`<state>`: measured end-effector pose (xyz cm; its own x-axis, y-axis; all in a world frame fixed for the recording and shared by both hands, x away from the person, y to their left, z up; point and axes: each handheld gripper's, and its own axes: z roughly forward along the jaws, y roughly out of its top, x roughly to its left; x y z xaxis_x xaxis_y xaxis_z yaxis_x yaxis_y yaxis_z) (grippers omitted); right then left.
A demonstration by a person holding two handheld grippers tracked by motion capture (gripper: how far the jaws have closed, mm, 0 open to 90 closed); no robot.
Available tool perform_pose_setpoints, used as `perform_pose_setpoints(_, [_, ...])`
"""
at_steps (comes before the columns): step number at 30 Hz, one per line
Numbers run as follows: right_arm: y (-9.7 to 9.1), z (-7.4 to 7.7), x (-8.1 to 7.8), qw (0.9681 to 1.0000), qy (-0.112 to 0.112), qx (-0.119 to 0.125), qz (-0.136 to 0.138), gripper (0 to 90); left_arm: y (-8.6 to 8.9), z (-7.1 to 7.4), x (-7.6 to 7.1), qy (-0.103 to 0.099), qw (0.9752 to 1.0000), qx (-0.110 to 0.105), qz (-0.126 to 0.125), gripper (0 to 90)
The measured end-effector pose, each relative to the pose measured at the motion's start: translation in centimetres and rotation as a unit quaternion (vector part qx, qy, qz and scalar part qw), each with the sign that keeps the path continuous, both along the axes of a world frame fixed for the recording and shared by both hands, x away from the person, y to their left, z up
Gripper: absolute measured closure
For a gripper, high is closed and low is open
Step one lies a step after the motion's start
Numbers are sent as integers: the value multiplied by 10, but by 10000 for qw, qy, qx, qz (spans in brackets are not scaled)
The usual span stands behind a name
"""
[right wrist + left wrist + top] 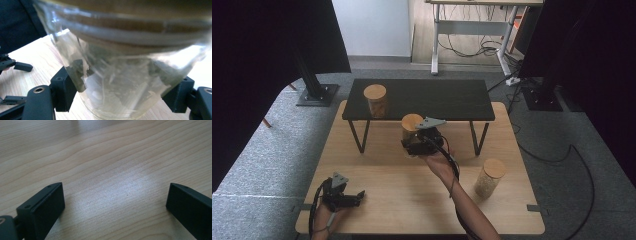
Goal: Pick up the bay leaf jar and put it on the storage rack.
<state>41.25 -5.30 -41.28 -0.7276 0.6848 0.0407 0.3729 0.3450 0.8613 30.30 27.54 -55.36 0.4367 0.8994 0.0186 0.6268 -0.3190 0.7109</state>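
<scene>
My right gripper (pixel 413 146) (pixel 122 95) is shut on a clear glass jar (pixel 411 128) (pixel 117 72) with a round wooden lid. It holds the jar tilted, just in front of the low black shelf (pixel 447 100), and the black pads press on the glass from both sides, low on the jar. My left gripper (pixel 354 197) (pixel 115 202) rests at the table's near left corner. It is open, with bare wood between its jaws. The right gripper view has its fingers (pixel 21 66) at the far left.
A second lidded jar (pixel 376 100) stands on the left part of the black shelf. A third jar (pixel 490 177), with pale contents, stands on the wooden table (pixel 382 175) at the right. Grey carpet surrounds the table, and cables trail at the right.
</scene>
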Motion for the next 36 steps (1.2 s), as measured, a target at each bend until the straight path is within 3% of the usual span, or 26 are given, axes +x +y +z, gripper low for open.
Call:
perform_pose_setpoints(15, [-7,27,4,9999,41,58,-96,249,0,0,0,0,10000,0,-4,14])
perform_pose_setpoints(36, [-7,67,12,9996,93,-219,-151,249,0,0,0,11,10000,7,-29,14])
